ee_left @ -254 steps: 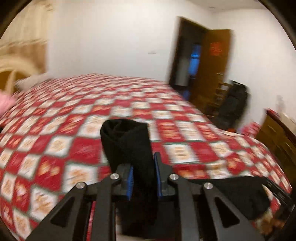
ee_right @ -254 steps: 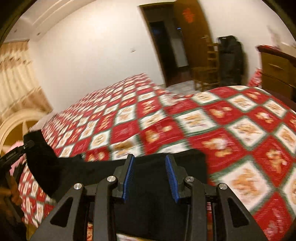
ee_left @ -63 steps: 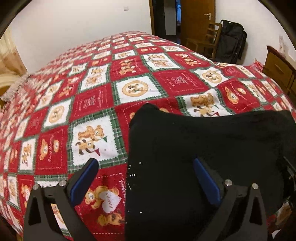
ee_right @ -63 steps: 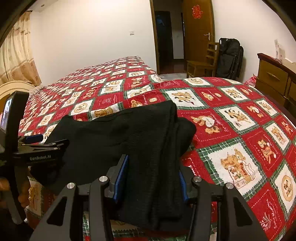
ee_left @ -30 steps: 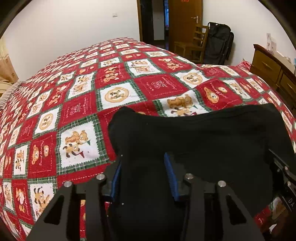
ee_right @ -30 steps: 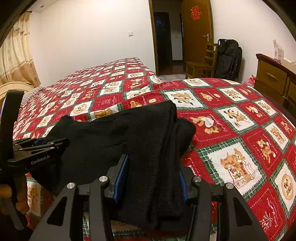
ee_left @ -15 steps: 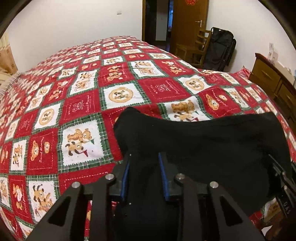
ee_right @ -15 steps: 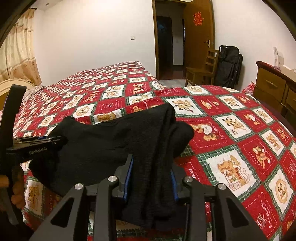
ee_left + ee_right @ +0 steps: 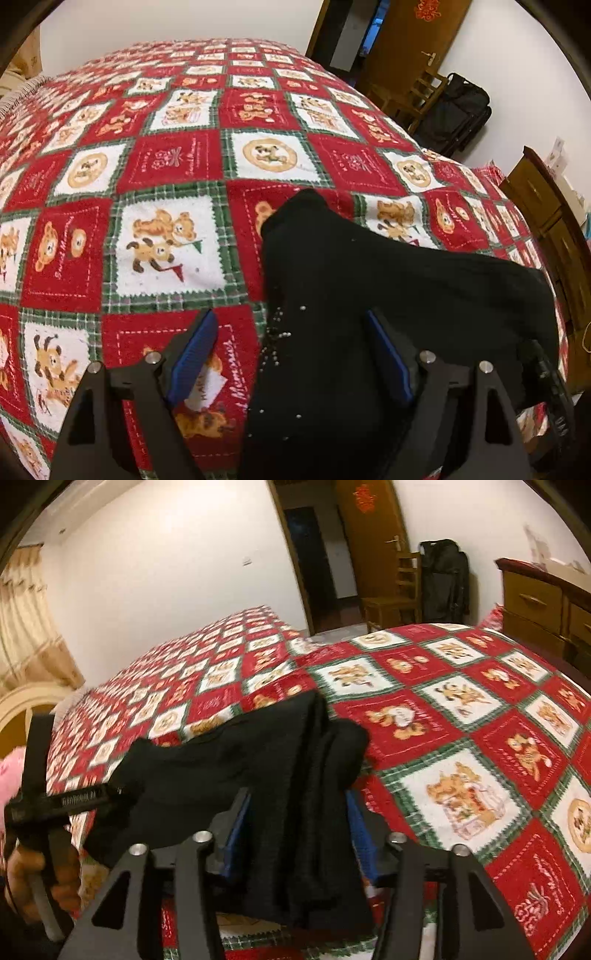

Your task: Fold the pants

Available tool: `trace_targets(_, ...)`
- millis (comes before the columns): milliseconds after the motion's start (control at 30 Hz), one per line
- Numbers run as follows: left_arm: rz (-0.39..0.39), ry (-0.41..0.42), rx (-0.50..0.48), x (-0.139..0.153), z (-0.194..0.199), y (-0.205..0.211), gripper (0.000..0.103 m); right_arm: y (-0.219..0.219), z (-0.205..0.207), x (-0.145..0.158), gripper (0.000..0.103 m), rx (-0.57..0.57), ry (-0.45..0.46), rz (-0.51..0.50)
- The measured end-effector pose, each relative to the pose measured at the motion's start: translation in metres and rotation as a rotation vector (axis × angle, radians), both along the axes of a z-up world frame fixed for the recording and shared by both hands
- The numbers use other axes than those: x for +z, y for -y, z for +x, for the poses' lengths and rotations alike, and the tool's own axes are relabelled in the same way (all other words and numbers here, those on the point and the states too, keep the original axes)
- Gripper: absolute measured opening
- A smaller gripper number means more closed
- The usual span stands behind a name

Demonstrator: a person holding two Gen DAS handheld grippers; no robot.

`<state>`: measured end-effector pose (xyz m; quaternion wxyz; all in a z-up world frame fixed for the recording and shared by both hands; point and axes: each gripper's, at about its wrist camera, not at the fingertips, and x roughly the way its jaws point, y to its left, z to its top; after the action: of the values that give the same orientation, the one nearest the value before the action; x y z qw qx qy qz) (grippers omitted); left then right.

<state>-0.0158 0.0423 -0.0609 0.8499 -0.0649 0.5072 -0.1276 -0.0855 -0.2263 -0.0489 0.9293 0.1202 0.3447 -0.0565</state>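
The black pants (image 9: 388, 280) lie folded into a thick bundle at the near edge of the bed, on the red patchwork bedspread (image 9: 177, 166) with its teddy-bear squares, and both tools sit over the bundle's two ends. The left gripper (image 9: 291, 347) has its jaws wide apart, having just opened: the pad at about 9 o'clock hangs over bare bedspread, the one at 3 o'clock rests above the cloth, and neither presses on it, so this end looks released, probably because the fold is laid down. In the right wrist view the right gripper (image 9: 295, 830) straddles the stacked layers at the pants' other end; its jaws have also just been opening, the blue pads stand beside the fabric, and a slim gap on either side suggests the clamp is off. The left tool appears there at 9 o'clock, gripped by a hand (image 9: 40, 882). Toward 1 o'clock stand a wooden chair (image 9: 391, 590), a black bag (image 9: 443, 579) and a dresser (image 9: 539, 602), well apart from the work. The fold seems close to finished.
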Motion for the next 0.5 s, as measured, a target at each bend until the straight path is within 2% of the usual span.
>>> trace_targets(67,-0.016,0.016,-0.038,0.000,-0.004,0.006,0.066,0.002,0.002,0.001,0.061,-0.017,-0.007,-0.007)
trace_targets(100,-0.032,0.022,-0.056,0.001,-0.005,0.008,0.055,0.003,0.003,0.001,0.062,-0.018,-0.006,-0.005)
trace_targets(300,-0.065,0.030,-0.061,0.003,-0.004,0.006,0.046,0.002,0.012,-0.008,0.064,-0.001,-0.037,0.031)
trace_targets(333,-0.066,0.033,-0.061,0.004,-0.005,0.007,0.043,0.001,0.011,-0.007,0.062,0.003,-0.038,0.021)
trace_targets(367,-0.063,0.037,-0.063,0.004,-0.005,0.008,0.043,-0.003,0.012,-0.007,0.046,0.023,-0.047,0.005)
trace_targets(400,-0.061,0.041,-0.065,0.005,-0.005,0.008,0.040,-0.006,0.012,-0.007,0.043,0.046,-0.040,0.004)
trace_targets(500,-0.091,0.045,-0.060,0.009,-0.006,0.003,0.028,-0.022,0.010,-0.003,0.035,0.073,-0.034,-0.092)
